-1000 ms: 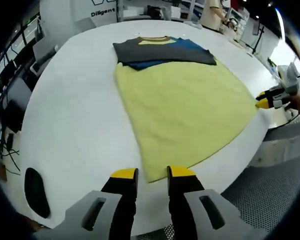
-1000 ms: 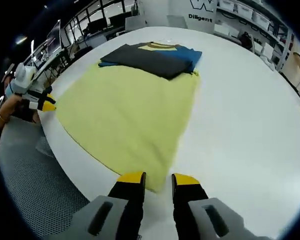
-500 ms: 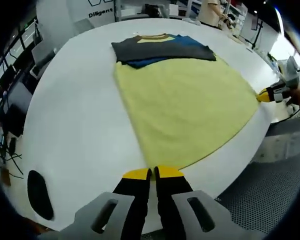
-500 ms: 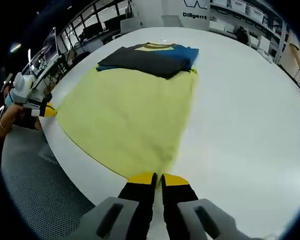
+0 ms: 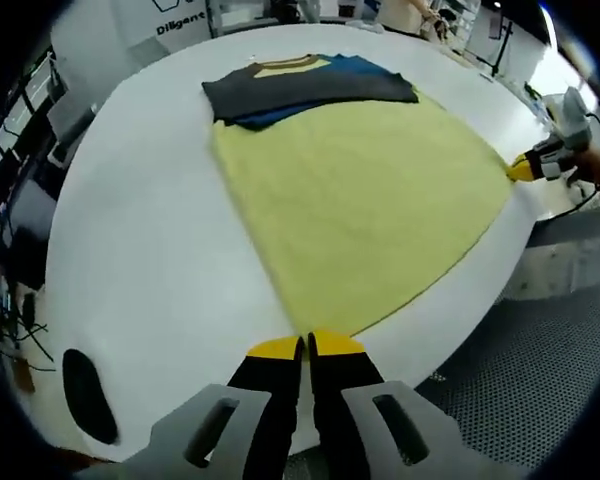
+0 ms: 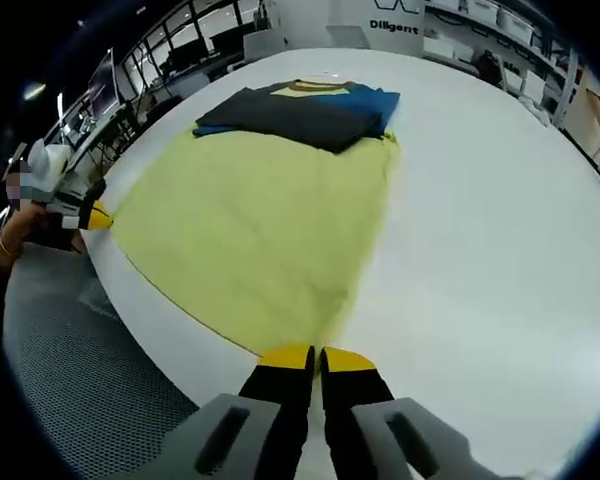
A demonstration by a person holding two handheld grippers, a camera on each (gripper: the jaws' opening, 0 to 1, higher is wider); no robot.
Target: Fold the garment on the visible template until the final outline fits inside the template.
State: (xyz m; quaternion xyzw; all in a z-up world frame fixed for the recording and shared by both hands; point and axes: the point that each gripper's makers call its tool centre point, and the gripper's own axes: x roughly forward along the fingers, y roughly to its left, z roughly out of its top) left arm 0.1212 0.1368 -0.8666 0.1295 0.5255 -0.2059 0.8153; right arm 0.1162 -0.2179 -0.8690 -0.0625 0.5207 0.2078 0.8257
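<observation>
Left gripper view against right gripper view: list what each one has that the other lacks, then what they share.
Left gripper view alone: a dark oval spot on the white table, and the right gripper at the garment's far hem corner. Right gripper view alone: the left gripper at the opposite hem corner, and a white sign behind the table. Shared: the yellow garment spread on the table with its dark and blue top part folded over, and each view's own jaws shut on a hem corner.

We see a round white table (image 5: 130, 260); the garment (image 5: 360, 200), yellow with dark sleeves folded at twelve o'clock, lies flat on it.
</observation>
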